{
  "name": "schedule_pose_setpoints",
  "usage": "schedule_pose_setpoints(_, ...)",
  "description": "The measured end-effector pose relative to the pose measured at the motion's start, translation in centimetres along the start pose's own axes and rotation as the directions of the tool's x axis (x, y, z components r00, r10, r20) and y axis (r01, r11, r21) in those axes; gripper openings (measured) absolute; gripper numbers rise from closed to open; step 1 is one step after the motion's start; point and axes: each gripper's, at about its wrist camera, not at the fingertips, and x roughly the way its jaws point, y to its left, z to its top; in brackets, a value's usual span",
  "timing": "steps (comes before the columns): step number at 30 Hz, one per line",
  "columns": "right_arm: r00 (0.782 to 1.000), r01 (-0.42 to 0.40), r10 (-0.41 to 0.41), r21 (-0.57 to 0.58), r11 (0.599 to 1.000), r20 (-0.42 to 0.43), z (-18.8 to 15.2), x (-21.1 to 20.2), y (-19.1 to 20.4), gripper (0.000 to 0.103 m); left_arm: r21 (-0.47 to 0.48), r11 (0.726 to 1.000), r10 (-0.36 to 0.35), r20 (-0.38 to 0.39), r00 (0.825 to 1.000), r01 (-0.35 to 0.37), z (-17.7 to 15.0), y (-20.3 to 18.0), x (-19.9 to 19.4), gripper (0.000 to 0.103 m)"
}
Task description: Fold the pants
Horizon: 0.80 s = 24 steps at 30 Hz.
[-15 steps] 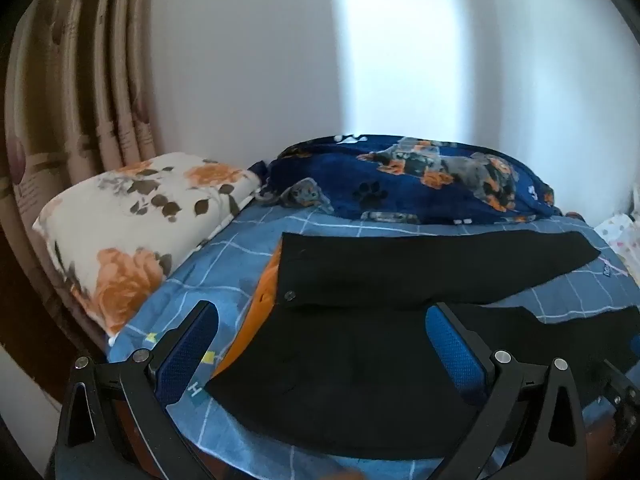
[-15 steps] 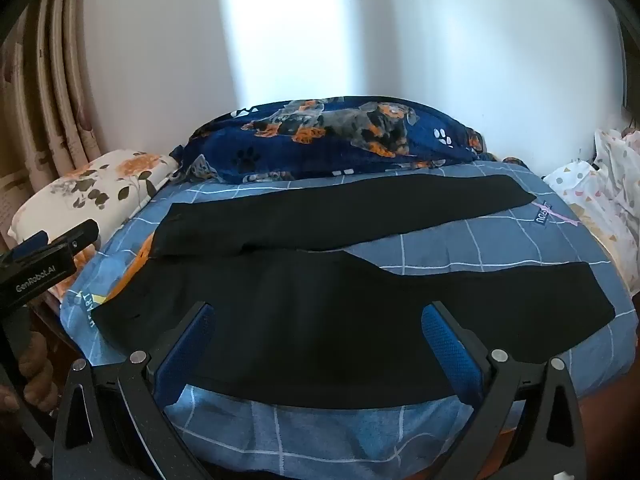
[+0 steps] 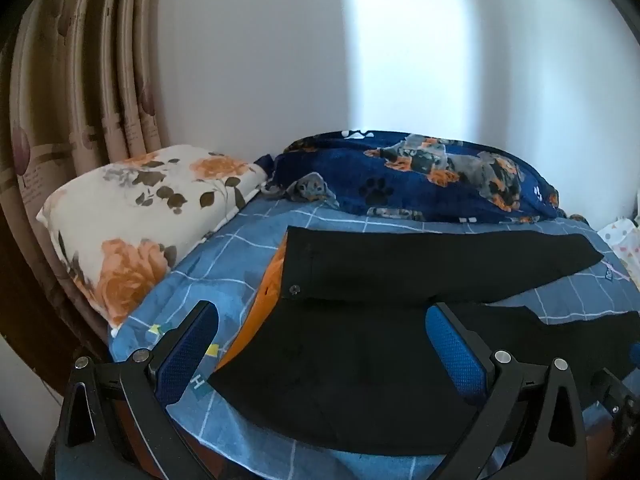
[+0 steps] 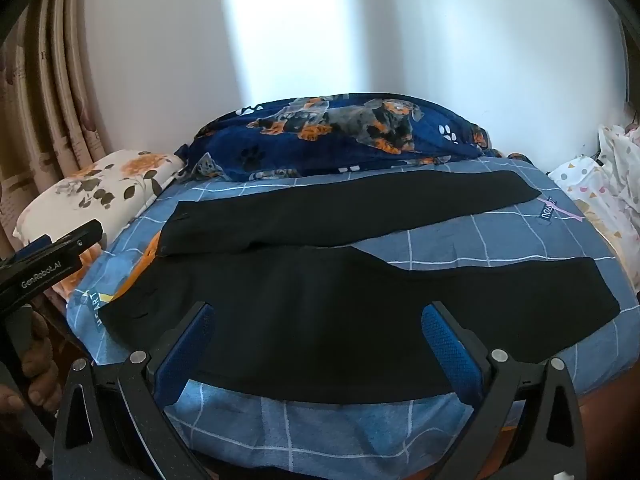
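Black pants (image 4: 320, 300) lie flat on the blue checked bed cover (image 4: 460, 244), waist to the left, the two legs spread apart and running to the right. In the left wrist view the pants (image 3: 360, 360) show their waist end with a button. My left gripper (image 3: 320, 344) is open and empty, hovering at the near edge by the waist. My right gripper (image 4: 316, 340) is open and empty, at the near edge over the near leg. The left gripper's body also shows in the right wrist view (image 4: 48, 264), held by a hand.
A floral pillow (image 3: 132, 224) lies at the left by a curtain (image 3: 80, 80). A dark blue dog-print blanket (image 4: 340, 132) is bunched at the back by the wall. Pale spotted fabric (image 4: 600, 188) sits at the right. Something orange (image 3: 264, 300) shows under the waist.
Both grippers have barely shifted; the views are nearly the same. The pants have not moved.
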Motion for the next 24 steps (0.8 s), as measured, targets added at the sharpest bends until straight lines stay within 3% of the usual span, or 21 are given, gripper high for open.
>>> schedule_pose_setpoints(24, 0.998, -0.026, 0.029, 0.054, 0.998, -0.059, -1.2, 1.3, -0.2, 0.103, 0.015, 1.000, -0.011, -0.061, 0.998, 0.012, -0.8, -0.3, 1.7, 0.103)
